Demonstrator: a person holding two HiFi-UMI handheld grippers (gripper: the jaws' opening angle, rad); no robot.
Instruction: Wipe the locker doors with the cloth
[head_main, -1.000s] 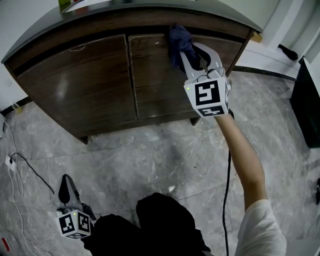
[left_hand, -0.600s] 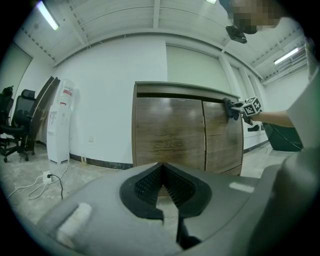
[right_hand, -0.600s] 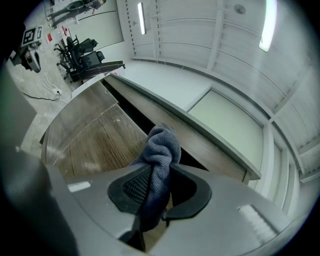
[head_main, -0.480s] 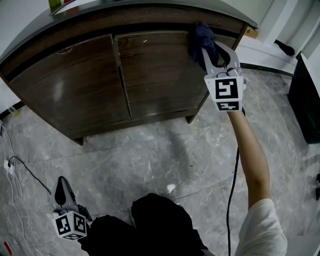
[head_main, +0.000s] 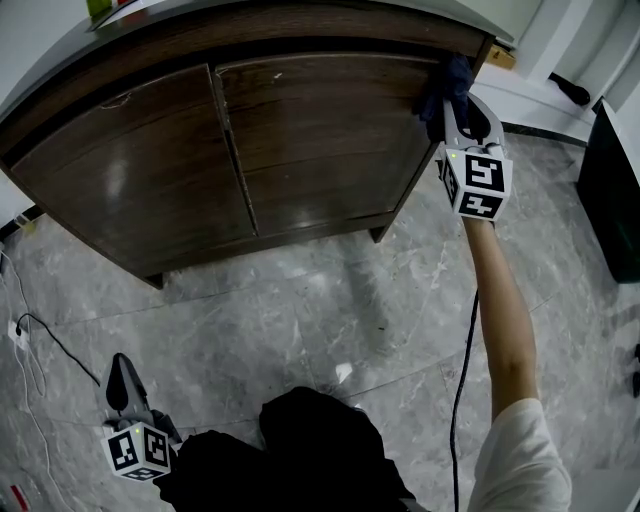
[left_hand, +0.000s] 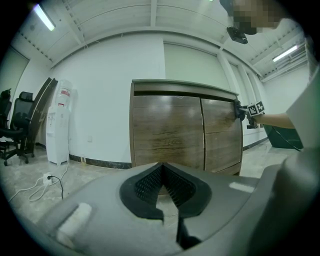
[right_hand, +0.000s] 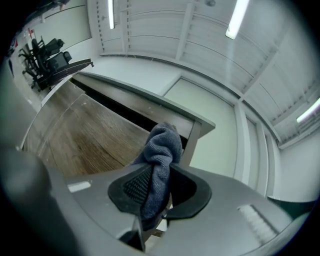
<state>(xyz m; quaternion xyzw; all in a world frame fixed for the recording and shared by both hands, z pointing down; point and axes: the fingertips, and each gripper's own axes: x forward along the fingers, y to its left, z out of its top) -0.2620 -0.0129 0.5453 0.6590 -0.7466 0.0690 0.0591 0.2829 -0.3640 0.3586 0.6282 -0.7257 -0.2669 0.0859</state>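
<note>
right claw (head_main: 457, 108) is clenched on the dark blue fluffy cloth (head_main: 447, 84), with the bunched end poking out past the tips. in the right gripper view the cloth (right_hand: 162, 146) sits squeezed between the two ribbed pads of that claw (right_hand: 158, 172). it's up at the top right corner of the dark brown wooden locker (head_main: 250, 150), right on the upper outer edge of the right door (head_main: 330, 130), just under the overhanging grey top. looks like it's touching the wood, though i can't swear to it. the arm is stretched out long toward that corner, and a black cable (head_main: 458, 390) hangs down alongside it.

left claw (head_main: 118, 372) is way off from the locker, low over the grey marble-look floor (head_main: 300, 300), down near the person's dark trousers. its own view shows the left claw (left_hand: 162, 166) closed tip to tip with nothing in it, pointing back at the locker front. the left door (head_main: 130, 170) has nothing on it.

to the left of the locker there's a white water dispenser (left_hand: 57, 125) by the wall, a black office chair (left_hand: 15, 127) further left, and a white cable (head_main: 28, 345) lying on the floor.
</note>
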